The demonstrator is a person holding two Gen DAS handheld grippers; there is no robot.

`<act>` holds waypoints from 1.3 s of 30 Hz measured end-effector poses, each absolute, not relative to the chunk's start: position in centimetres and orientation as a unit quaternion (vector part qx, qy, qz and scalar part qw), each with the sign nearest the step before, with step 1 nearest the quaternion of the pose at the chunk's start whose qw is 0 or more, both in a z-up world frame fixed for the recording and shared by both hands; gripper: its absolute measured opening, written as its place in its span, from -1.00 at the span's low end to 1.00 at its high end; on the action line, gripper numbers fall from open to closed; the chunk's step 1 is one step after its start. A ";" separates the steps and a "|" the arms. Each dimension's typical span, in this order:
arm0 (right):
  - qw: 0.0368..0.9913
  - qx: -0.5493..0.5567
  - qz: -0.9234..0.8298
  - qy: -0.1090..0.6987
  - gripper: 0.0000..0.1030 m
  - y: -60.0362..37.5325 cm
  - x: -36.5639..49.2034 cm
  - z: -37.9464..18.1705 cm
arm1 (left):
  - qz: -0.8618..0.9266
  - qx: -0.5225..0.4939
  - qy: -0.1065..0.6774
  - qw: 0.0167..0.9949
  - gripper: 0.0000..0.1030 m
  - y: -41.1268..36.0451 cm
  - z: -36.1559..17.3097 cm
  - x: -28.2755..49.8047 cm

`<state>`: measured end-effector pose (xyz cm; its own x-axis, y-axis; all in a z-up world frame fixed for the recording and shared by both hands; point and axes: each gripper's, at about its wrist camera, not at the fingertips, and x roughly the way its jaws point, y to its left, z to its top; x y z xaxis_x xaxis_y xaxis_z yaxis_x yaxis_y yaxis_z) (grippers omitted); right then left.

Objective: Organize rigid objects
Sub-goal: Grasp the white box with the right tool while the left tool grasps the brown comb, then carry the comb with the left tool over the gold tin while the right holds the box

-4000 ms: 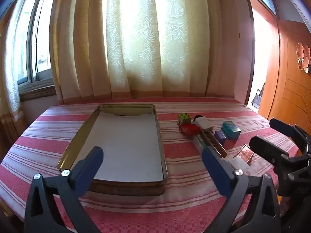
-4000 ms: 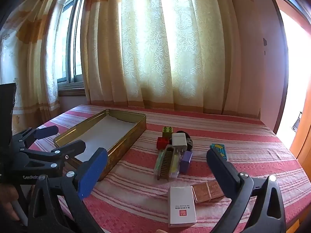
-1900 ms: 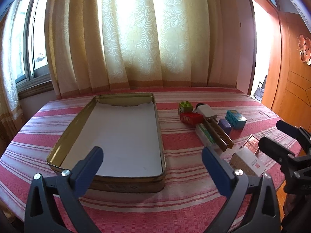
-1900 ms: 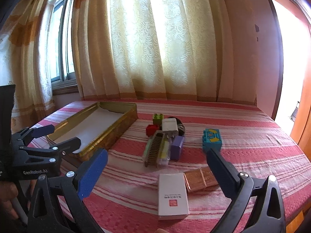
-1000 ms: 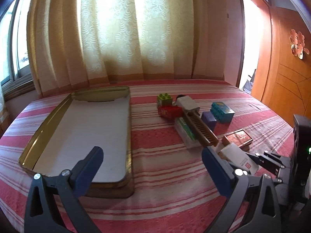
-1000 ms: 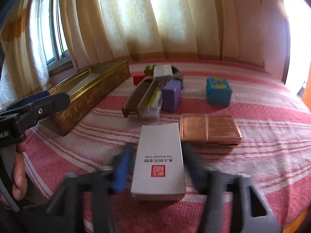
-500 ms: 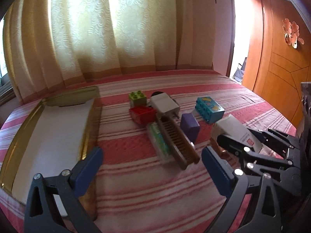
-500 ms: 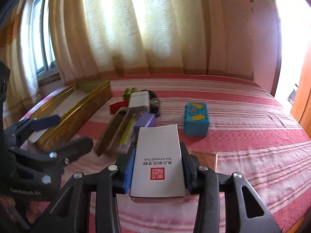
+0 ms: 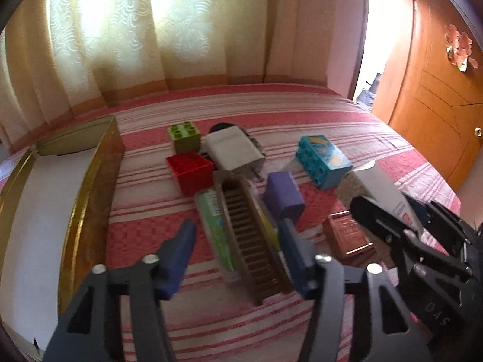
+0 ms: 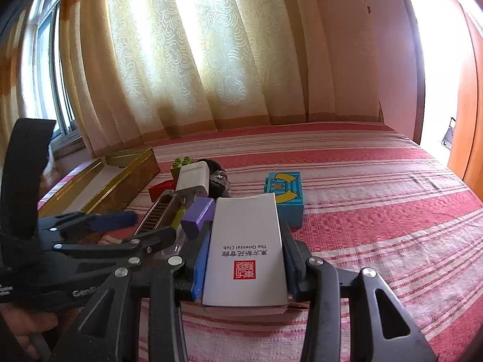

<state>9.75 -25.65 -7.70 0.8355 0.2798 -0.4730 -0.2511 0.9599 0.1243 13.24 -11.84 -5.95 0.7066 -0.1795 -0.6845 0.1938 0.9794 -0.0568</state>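
Observation:
My right gripper [image 10: 245, 252] is shut on a white card box [image 10: 246, 249] and holds it just above the copper box [image 9: 350, 236]; the white box also shows in the left wrist view [image 9: 383, 193]. My left gripper [image 9: 237, 246] is partly closed, its fingers either side of a brown comb in a clear case [image 9: 252, 239], not clearly touching it. Around lie a purple block [image 9: 283, 194], a red brick [image 9: 190, 170], a green brick [image 9: 184, 132], a white charger [image 9: 234, 149] and a teal brick [image 9: 323, 158].
An open gold tin with a white lining [image 9: 45, 199] lies at the left on the red striped cloth [image 10: 377, 199]. Curtains hang behind the table. An orange door [image 9: 437, 102] stands at the right.
My right gripper closed on the white box and lifted it. My left gripper moved right from the tin to the comb and narrowed its jaws around it.

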 end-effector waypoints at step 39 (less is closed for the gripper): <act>0.968 0.002 0.181 0.173 -0.15 -21.4 6.6 -6.9 | -0.032 -0.021 0.169 0.985 -0.54 -4.8 -2.3 7.1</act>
<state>6.58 -21.43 -6.85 0.8743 0.3513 -0.3350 -0.3499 0.9344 0.0669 7.12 -4.76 -2.33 0.9406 -0.0707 -0.3322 0.0565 0.9970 -0.0522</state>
